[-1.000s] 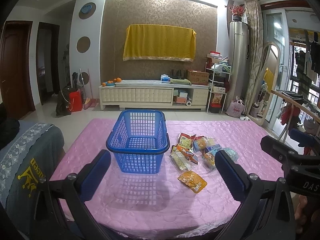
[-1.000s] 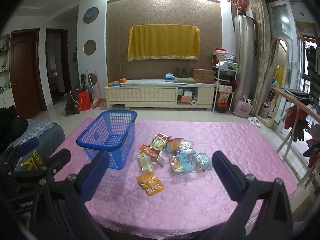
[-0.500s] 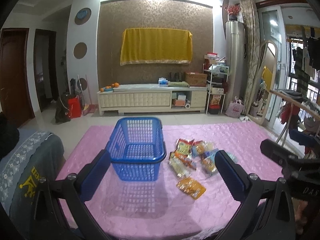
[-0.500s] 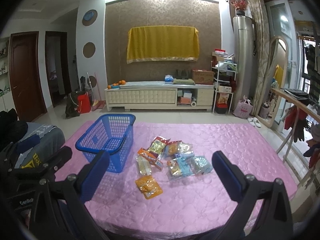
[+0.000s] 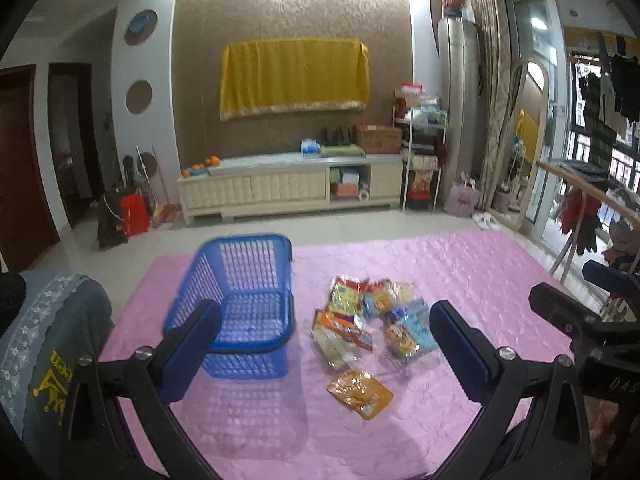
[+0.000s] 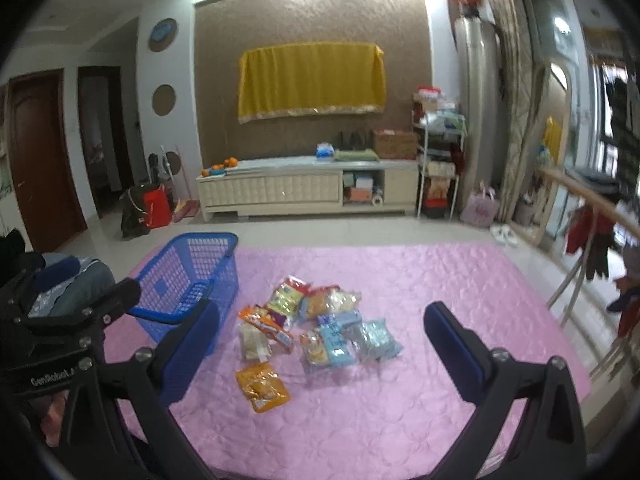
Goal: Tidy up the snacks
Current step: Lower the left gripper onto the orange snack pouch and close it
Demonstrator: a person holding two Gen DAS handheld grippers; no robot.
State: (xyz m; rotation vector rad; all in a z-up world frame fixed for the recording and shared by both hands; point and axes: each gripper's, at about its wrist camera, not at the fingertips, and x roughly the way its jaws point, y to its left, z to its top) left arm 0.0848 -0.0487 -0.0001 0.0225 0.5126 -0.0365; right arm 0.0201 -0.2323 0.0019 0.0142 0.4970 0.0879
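Both grippers' fingers (image 5: 188, 344) (image 6: 452, 344) wide apart, empty, above snack packets (image 6: 316, 330) beside blue basket (image 5: 240, 304).

Wall: we see a yellow cloth (image 5: 294, 76) hanging upper centre.
Furniture: we see a cream cabinet (image 5: 290, 190) below it.

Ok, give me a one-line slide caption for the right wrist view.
Open right gripper above snack packets on pink cloth, empty blue basket alongside.

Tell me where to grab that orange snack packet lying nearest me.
Pinch the orange packet by one crimped short edge, coming from above. It lies flat on the pink cloth, apart from the other packets, so probably only its thin edges fit the open right gripper.
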